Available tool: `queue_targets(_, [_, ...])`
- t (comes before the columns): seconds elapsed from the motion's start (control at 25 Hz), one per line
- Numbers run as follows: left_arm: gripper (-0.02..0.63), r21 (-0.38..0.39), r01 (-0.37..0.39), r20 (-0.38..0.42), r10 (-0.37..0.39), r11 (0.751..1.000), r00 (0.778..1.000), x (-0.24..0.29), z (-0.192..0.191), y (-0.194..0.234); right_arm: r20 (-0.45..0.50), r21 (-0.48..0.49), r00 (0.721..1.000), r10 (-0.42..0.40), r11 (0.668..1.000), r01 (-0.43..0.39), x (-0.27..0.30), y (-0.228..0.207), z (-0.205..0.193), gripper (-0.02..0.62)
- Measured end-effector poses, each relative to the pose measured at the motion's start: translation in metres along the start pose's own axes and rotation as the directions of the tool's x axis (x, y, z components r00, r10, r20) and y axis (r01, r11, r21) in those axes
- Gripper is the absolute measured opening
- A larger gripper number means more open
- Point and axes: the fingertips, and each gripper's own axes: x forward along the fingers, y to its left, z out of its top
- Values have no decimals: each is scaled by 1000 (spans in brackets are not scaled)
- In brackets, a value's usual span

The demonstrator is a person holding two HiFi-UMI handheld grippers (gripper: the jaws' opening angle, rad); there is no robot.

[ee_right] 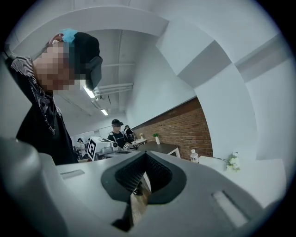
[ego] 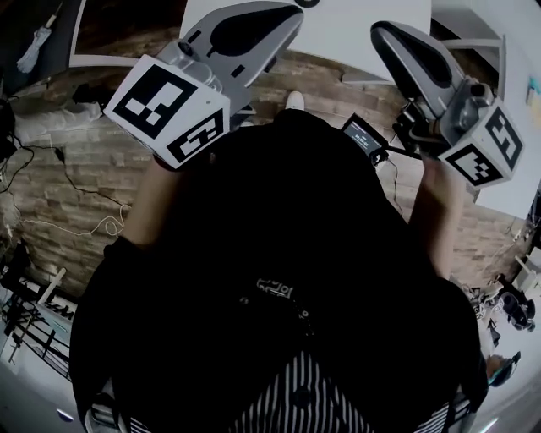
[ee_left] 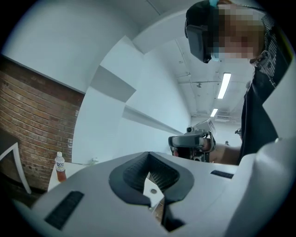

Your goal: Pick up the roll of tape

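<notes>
1. head view: left gripper [ego: 270, 21] and right gripper [ego: 397, 46] are held up in front of the person's dark top [ego: 287, 254], well apart, both pointing away from the body. each carries its marker cube at the rear.
2. left gripper view, claw: clenched, ribbed pads pressed together, nothing grasped.
3. right gripper view, claw: clenched, ribbed pads pressed together, nothing grasped.
4. roll of tape: shows in no view, so its place cannot be told.
5. head view, surroundings: wood-pattern floor [ego: 76, 135] below, thin cables [ego: 68, 182] trailing over it at the left, and a white surface [ego: 338, 38] beyond the gripper tips.
6. left gripper view, surroundings: brick wall [ee_left: 32, 120] at the left; a bottle [ee_left: 59, 167] of brownish drink stands upright on the corner of a white table [ee_left: 76, 170]; the right gripper shows across the way, gripped in a hand [ee_left: 222, 152].
7. right gripper view, surroundings: small white flowers [ee_right: 233, 162] on a white top at the right, a dark table [ee_right: 162, 149] with a small potted plant [ee_right: 157, 139] further back, and people [ee_right: 116, 132] standing in the background.
</notes>
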Motion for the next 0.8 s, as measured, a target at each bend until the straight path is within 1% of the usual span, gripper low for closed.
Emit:
queue_targets(0.12, [4, 9, -42, 1, 42, 999, 999, -2, 4, 2, -9, 4, 999, 47, 999, -47, 6, -4, 3, -2])
queue_targets(0.24, [5, 1, -91, 9, 91, 996, 996, 0, 10, 3, -18, 1, 995, 93, 996, -93, 5, -11, 11, -3])
queue_targets(0.36, [5, -13, -145, 8, 145, 989, 989, 26, 16, 14, -15, 15, 991, 131, 991, -131, -4, -45, 21, -3])
queue_targets(0.48, [5, -27, -197, 3, 197, 980, 980, 50, 17, 25, -17, 48, 985, 173, 984, -172, -7, -80, 20, -2])
queue_targets(0.64, [5, -44, -214, 7, 215, 976, 977, 63, 11, 34, -16, 85, 977, 211, 974, -209, 2, -102, 9, -3])
queue_targets(0.8, [5, -48, -241, -38, 239, 969, 970, 59, 4, 32, 7, 121, 969, 247, 962, -246, 6, -101, 2, -2])
